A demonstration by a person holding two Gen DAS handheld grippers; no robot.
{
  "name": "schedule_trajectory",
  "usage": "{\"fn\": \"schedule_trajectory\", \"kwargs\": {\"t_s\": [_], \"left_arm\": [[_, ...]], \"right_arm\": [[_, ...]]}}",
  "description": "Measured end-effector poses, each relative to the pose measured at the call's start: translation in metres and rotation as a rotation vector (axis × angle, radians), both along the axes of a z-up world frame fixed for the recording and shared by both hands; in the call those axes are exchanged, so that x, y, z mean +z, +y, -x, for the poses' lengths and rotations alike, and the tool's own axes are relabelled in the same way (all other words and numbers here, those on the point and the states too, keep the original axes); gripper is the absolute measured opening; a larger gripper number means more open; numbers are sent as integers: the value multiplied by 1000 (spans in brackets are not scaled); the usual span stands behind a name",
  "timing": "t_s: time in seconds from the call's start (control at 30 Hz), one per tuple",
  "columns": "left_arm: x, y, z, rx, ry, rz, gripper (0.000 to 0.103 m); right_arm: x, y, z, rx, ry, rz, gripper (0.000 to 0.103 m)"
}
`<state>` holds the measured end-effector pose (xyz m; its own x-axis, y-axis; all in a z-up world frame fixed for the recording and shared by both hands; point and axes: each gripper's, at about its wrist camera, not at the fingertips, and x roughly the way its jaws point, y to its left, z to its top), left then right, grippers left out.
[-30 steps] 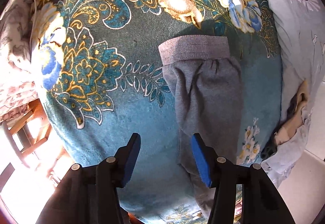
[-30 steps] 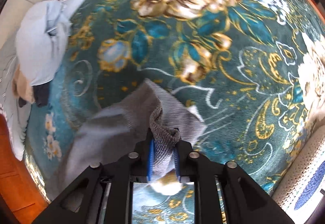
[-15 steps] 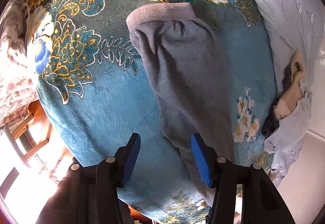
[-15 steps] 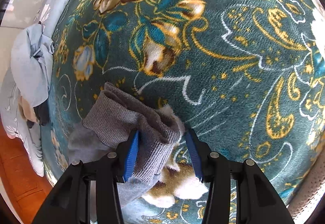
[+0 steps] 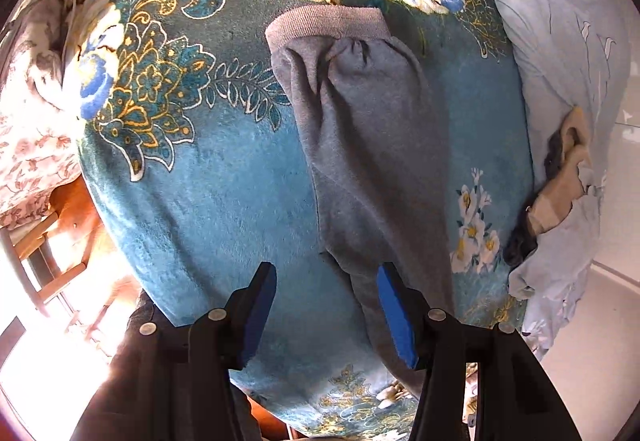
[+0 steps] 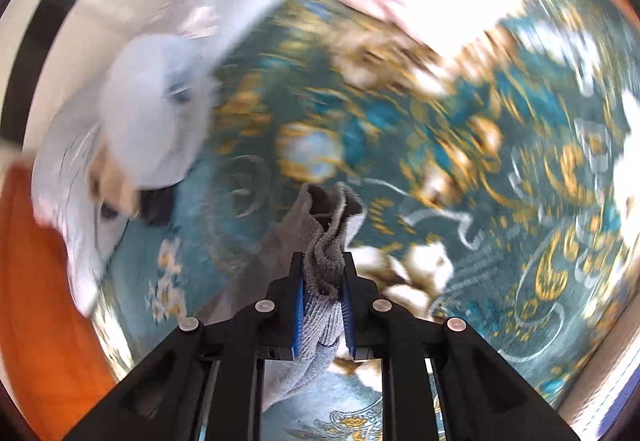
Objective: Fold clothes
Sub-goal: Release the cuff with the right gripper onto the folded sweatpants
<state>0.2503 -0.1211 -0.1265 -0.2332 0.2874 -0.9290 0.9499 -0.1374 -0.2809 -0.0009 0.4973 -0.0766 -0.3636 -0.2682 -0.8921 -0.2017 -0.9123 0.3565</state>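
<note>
Since half a second ago my right gripper [image 6: 323,291] has gone from spread apart around the ribbed cuff [image 6: 325,241] to clamped on it, the knit bunched between the two blue pads, and the whole right wrist view is now smeared with motion blur. I note that the cuff stands up from the jaws with its open end facing away from the camera, and the rest of the grey garment [image 5: 372,161] trails down to the left of the jaws toward the teal floral blanket [image 6: 500,177]. In the left wrist view the garment lies flat and lengthwise on that blanket, its ribbed band at the far end and its narrower part running down past the right pad. My left gripper [image 5: 327,311] hangs wide apart over the near end, gripping nothing that I can see. A pale blue floral quilt [image 5: 560,41] lies along the right edge, with a tan and dark item [image 5: 560,177] on it.
</note>
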Motion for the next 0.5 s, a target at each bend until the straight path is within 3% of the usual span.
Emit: {"fn": "schedule_trajectory", "kwargs": {"t_s": [0.1,0.17,0.3,0.5], "left_arm": [[-7,-4,-5,12,14,-24,57],[-13,-8,-9,28,20,-45,57],[-27,-18,-17,51,31,-84,57],[-44,-42,-27,32,28,-109,58]], "right_arm": [[35,-74,-3,267,111,-118,16],[35,-124,-8,402,137,-140,16],[4,-216,-22,580,75,-135,16],[-41,-318,-53,718,-8,-206,16]]}}
